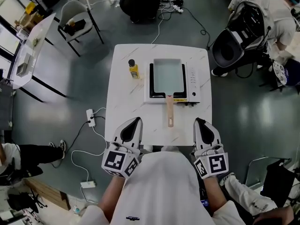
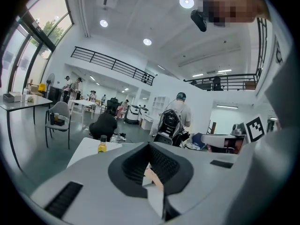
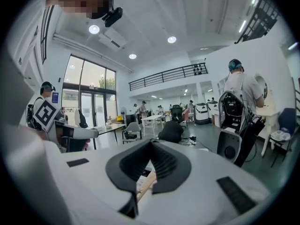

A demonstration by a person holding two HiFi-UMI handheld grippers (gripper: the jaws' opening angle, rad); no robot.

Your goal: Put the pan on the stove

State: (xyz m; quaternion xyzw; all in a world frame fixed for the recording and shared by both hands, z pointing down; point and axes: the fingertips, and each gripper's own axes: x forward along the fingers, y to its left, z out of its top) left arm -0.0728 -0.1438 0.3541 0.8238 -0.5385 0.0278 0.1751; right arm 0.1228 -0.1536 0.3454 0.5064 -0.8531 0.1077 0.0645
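A rectangular pan (image 1: pixel 167 75) with a pale inside sits on the portable stove (image 1: pixel 192 81) in the middle of the white table (image 1: pixel 123 102). Its wooden handle (image 1: pixel 169 110) points toward me. A strip of that handle shows behind the jaws in the left gripper view (image 2: pixel 153 177) and the right gripper view (image 3: pixel 146 184). My left gripper (image 1: pixel 134 121) rests shut at the table's near left edge. My right gripper (image 1: pixel 199 122) rests shut at the near right edge. Both hold nothing and stand apart from the pan.
A small yellow bottle (image 1: pixel 133 68) with a dark cap stands left of the stove. A power strip (image 1: pixel 90 117) and cables lie on the floor to the left. Chairs, a side table (image 1: pixel 33 41) and people surround the table.
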